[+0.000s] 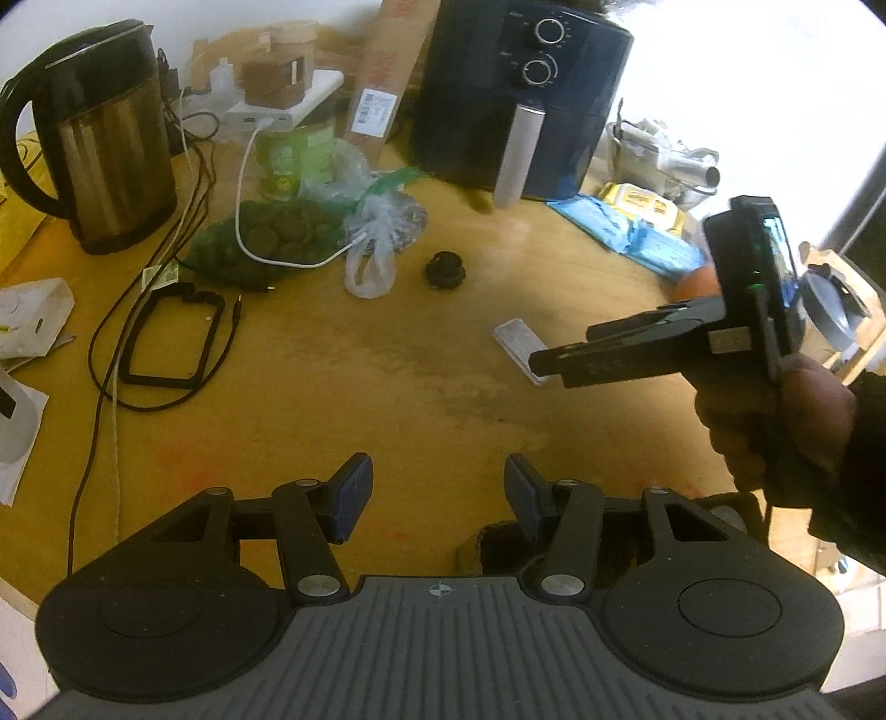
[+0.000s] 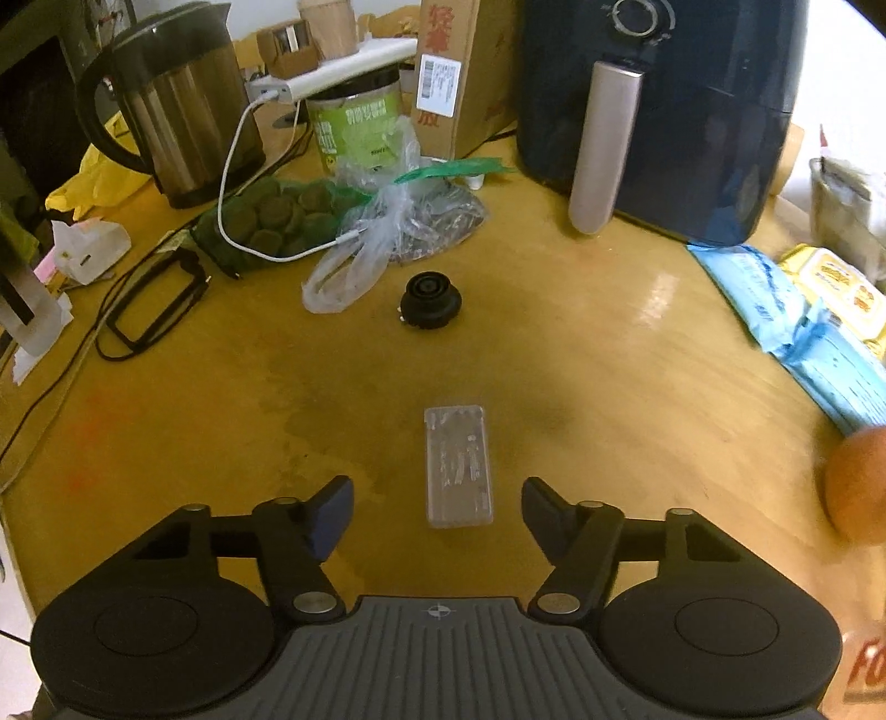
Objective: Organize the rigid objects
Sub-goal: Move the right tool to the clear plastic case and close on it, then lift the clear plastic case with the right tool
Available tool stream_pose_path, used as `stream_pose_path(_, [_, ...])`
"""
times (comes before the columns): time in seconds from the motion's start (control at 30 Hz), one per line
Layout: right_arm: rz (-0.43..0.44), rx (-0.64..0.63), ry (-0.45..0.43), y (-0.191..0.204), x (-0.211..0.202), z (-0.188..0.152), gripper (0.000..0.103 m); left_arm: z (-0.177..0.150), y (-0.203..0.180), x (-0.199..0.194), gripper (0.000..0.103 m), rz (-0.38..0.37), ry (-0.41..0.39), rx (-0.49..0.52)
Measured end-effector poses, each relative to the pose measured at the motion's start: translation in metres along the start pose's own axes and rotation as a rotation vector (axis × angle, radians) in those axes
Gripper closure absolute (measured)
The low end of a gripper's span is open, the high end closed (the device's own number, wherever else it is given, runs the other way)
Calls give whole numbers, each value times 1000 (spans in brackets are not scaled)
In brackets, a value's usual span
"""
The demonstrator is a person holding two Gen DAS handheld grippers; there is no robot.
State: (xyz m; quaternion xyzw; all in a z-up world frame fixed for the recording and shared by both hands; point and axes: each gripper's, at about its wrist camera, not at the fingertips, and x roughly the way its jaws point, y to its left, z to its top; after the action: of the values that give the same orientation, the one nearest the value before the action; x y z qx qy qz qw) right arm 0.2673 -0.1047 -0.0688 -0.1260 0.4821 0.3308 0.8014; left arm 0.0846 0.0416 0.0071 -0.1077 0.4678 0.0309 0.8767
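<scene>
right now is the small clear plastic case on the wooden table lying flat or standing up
Lying flat: the small clear plastic case rests on its broad face on the wooden table, long side pointing away, untouched.

orange fruit (image 2: 858, 487) at the table's (image 2: 554, 360) right edge is blurred and cut off by the frame, and the kettle's (image 1: 94, 138) handle is clipped too.

Yellowish wooden table (image 2: 581, 387), worn darker patch mid-surface, white wall (image 1: 221, 16) behind, bright glare at right
</scene>
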Motion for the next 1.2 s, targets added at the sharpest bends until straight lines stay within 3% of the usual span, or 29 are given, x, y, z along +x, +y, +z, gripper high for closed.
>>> stream_pose_path(0.2, [-12,-13,18,-1,23,7,44,0,3,0,51,15,4,-18])
stream_pose_path(0.37, [-26,-24,31,-2,39,9,57,1,5,-2,51,33,0,-38])
stream_pose_path(0.43, [-31,-35,36,-1,44,10,67,1,7,-2,51,38,-2,-44])
stream_pose_path(0.8, [-7,-62,60,-4,46,12,68,7,7,5,51,46,-3,-44])
stream_pose_path(1.2, [36,-8,45,-13,3,13,68,24,-2,20,51,16,-28,26])
